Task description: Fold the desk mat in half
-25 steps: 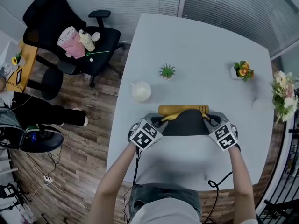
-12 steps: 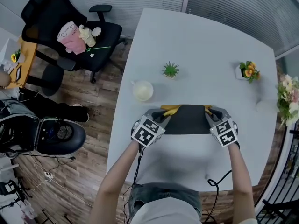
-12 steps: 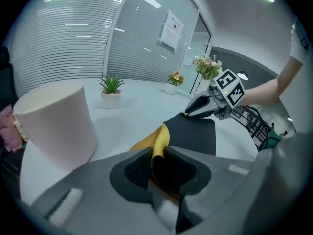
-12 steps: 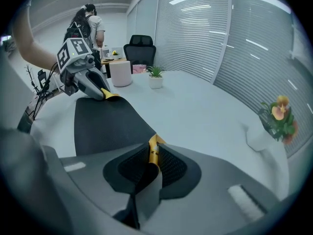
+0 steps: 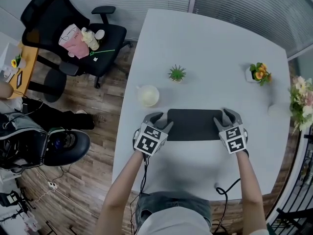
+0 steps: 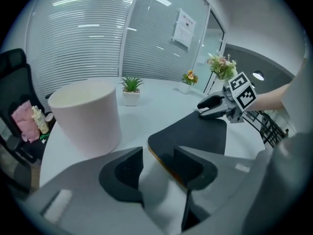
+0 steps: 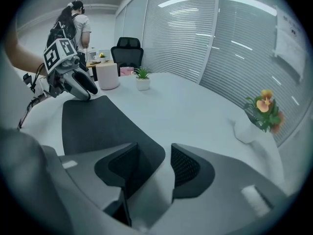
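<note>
With its yellow underside gone from sight, the desk mat lies doubled on the table, the fold seemingly done, as the right gripper has just opened and the left gripper gapes too, neither pinching its corner.

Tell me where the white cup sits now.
In the head view the white cup stands near the left edge of the table, just beyond the left gripper, left of the folded desk mat.

Cool, even light from overhead; strip-light glare streaks the blinds in both gripper views. Soft shadow on the desk just ahead of me. Fisheye bends the edges, corners go black, my left tool blurs up close.
</note>
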Available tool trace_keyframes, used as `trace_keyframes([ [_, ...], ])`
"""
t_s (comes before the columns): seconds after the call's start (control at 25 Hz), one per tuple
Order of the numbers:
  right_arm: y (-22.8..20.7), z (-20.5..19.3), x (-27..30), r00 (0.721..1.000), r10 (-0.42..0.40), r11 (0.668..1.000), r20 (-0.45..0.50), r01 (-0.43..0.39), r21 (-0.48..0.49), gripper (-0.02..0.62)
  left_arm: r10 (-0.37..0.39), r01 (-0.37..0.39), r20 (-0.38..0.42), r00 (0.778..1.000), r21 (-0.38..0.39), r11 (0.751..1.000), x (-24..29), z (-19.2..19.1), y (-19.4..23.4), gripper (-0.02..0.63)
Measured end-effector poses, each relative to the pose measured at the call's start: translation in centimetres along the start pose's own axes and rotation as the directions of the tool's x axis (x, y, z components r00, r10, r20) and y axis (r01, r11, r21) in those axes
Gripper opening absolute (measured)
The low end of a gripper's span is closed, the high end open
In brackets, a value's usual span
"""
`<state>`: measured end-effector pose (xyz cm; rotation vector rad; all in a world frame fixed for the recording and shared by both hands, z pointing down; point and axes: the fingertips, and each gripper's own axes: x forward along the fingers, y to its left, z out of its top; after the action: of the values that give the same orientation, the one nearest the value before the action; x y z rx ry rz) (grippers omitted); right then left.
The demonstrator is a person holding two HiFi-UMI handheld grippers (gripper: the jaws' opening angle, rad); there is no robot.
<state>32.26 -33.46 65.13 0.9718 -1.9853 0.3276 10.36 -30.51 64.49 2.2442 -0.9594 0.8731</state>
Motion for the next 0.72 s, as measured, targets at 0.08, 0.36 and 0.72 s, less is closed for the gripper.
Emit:
trace_keyframes([
  [0.08, 0.2, 0.7, -0.3, 0.999, 0.000, 1.000, 0.043, 0.000, 0.016, 0.300, -0.002, 0.003, 0.033, 0.999, -0.046, 0.999, -0.9, 0.4, -0.1, 0.196],
  [0.36, 0.2, 4.8, -3.8, 0.966, -0.097, 0.987, 0.242, 0.063, 0.145, 0.300, 0.100, -0.080, 0.224, 0.969, -0.097, 0.992, -5.7, 4.1, -0.1, 0.196],
  [0.72, 0.8, 9.1, -11.6, 0.868, -0.235, 0.959, 0.437, 0.135, 0.249, 0.264, 0.232, -0.204, 0.431, 0.872, -0.111, 0.973, -12.7, 8.5, -1.1, 0.195],
])
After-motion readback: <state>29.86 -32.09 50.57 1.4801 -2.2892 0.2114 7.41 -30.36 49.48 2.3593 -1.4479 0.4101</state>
